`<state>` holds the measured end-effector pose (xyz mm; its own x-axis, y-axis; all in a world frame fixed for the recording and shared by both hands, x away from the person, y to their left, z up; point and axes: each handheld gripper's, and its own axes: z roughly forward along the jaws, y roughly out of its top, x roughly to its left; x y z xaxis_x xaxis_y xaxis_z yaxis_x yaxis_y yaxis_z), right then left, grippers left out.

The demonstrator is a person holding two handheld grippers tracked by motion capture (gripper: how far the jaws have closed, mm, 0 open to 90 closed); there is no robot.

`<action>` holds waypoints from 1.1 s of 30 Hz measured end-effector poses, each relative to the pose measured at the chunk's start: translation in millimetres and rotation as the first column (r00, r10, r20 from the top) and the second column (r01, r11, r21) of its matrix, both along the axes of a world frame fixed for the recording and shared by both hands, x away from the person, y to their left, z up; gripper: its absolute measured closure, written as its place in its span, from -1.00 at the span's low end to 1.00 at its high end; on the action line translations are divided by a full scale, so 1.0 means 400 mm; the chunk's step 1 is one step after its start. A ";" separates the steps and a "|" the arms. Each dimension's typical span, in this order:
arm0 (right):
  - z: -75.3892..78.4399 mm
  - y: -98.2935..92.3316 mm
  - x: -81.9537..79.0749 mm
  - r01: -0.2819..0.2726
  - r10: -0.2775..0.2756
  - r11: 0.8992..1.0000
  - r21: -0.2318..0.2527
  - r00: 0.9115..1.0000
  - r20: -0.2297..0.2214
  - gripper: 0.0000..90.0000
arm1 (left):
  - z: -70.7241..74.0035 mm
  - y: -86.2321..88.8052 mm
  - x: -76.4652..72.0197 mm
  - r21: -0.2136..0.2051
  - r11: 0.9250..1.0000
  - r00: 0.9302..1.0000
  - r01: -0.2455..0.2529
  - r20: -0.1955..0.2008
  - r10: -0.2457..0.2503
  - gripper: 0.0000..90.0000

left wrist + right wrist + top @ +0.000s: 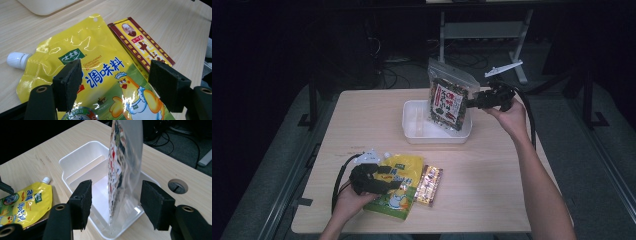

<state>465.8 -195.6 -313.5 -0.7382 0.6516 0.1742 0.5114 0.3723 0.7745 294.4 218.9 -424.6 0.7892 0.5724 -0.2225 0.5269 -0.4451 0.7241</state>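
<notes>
Both tools released: glossy clear bag (125,157) upright in rectangular white tray (82,157).

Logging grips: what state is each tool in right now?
Left tool: open, over yellow spouted bouillon pouch.
Right tool: open, clear printed snack bag between jaws, unpressed.

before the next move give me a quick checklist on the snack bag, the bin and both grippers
1. Right gripper let go of the snack bag: ok, jaws stand apart on either side of it, pads off the film.
2. Bag's lower end inside the white bin: ok, it stands upright in the near compartment.
3. Bag settled: cannot tell, it stands tall and thin and might tip.
4. Left gripper open over the yellow pouch: ok, nothing pinched.
5. Pouch free to lift: not ok, its edge overlaps the red box.
6. Room in the bin's far compartment: ok.
</notes>
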 end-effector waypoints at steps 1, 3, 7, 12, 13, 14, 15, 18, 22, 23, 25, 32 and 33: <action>-0.002 -0.003 -0.004 0.002 -0.002 1.000 -0.002 1.000 -0.003 -0.08 | 0.000 0.000 0.000 -0.001 1.000 1.000 -0.001 0.000 0.001 -0.42; -0.004 -0.009 -0.010 0.005 -0.005 1.000 0.001 1.000 0.000 -0.08 | 0.001 0.001 0.000 0.001 1.000 1.000 -0.001 0.002 0.001 -0.42; -0.010 -0.019 -0.022 0.009 -0.009 1.000 0.013 1.000 -0.007 -0.09 | 0.001 0.003 0.000 0.002 1.000 1.000 -0.006 0.002 0.006 -0.42; -0.017 -0.029 -0.038 0.011 -0.011 1.000 0.015 1.000 -0.012 -0.11 | 0.000 0.003 0.000 0.009 1.000 1.000 -0.007 0.006 0.007 -0.42; -0.019 -0.032 -0.041 0.010 -0.009 1.000 0.020 1.000 -0.016 -0.11 | 0.000 0.003 0.000 0.009 1.000 1.000 -0.008 0.006 0.008 -0.42; -0.021 -0.035 -0.044 0.013 -0.013 1.000 0.021 1.000 -0.017 -0.12 | 0.000 0.003 0.000 0.010 1.000 1.000 -0.009 0.006 0.009 -0.42; -0.023 -0.037 -0.049 0.017 -0.017 1.000 0.018 1.000 -0.015 -0.14 | 0.000 0.003 0.000 0.011 1.000 1.000 -0.009 0.008 0.008 -0.42; -0.028 -0.041 -0.058 0.018 -0.017 1.000 0.011 0.999 -0.027 -0.16 | 0.000 0.003 0.000 0.010 1.000 1.000 -0.009 0.008 0.009 -0.42; -0.035 -0.049 -0.076 0.020 -0.019 1.000 0.012 0.999 -0.032 -0.18 | -0.001 0.003 0.000 0.013 1.000 1.000 -0.007 0.009 0.006 -0.42; -0.037 -0.050 -0.081 0.019 -0.019 1.000 0.008 0.999 -0.031 -0.18 | 0.000 0.003 0.000 0.012 1.000 1.000 -0.007 0.009 0.007 -0.42; -0.039 -0.052 -0.091 0.018 -0.018 1.000 0.009 0.999 -0.036 -0.20 | 0.000 0.004 0.000 0.013 1.000 1.000 -0.007 0.010 0.007 -0.42; -0.041 -0.046 -0.129 -0.001 0.001 1.000 0.007 0.999 -0.048 -0.26 | -0.004 0.014 0.002 0.024 1.000 1.000 -0.014 0.012 0.014 -0.42; -0.041 -0.042 -0.134 -0.005 0.005 1.000 0.006 0.999 -0.049 -0.26 | -0.004 0.014 0.002 0.026 1.000 1.000 -0.015 0.012 0.015 -0.42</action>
<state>412.0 -212.4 -329.8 -0.7320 0.6466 0.2147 0.5472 0.3702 0.7507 295.2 224.6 -426.2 0.7830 0.5898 -0.1979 0.5251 -0.4560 0.7186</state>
